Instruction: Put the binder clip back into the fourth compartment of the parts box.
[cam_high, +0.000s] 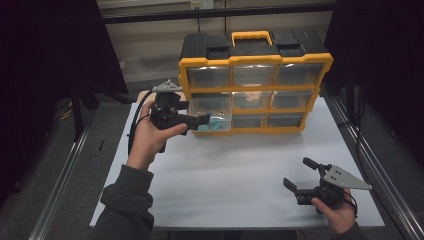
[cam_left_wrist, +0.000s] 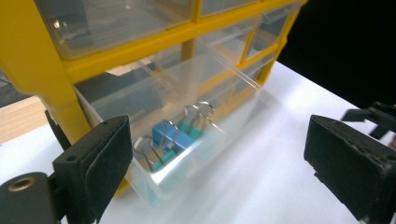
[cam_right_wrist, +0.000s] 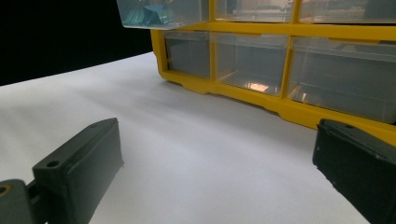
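Left gripper hangs just in front of the yellow organiser, at its left end, with its jaws spread wide and nothing between them. No earlier motion can be read here; the pads are clear of everything. Straight ahead of that gripper, a clear drawer stands pulled out of the organiser's left column, in the middle row, jutting over the white bench. Inside the drawer lie several binder clips, blue and teal with silver wire handles, bunched toward the drawer's front end. The other drawers of the organiser sit pushed in flush with the frame. Right gripper rests low over the bench, well apart from the organiser and out toward its right end, on the person's side; its jaws also stand wide apart and hold nothing.
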